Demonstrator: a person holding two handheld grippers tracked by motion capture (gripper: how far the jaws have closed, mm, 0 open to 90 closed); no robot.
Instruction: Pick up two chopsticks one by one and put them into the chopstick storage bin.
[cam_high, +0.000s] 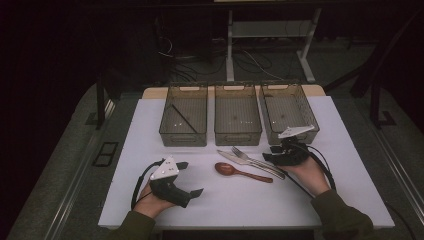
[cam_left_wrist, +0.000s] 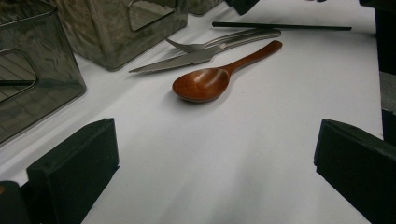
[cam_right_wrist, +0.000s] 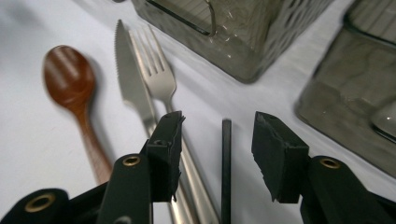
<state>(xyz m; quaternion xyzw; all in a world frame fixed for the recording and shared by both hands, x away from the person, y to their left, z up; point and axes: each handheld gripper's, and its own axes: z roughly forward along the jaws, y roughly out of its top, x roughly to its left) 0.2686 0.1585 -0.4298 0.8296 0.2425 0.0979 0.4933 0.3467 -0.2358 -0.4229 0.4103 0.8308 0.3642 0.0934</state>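
Right hand-held gripper (cam_right_wrist: 217, 154), jaws spread, straddles black chopstick (cam_right_wrist: 226, 168); left hand-held gripper (cam_left_wrist: 215, 172) rests spread apart

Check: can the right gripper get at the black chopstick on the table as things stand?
Probably yes. The right gripper has open jaws either side of the black chopstick, pads not pressing. The fork handle lies close beside one jaw.

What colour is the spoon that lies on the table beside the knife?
The spoon is a glossy reddish-brown, like polished wood; the left gripper view shows it best.
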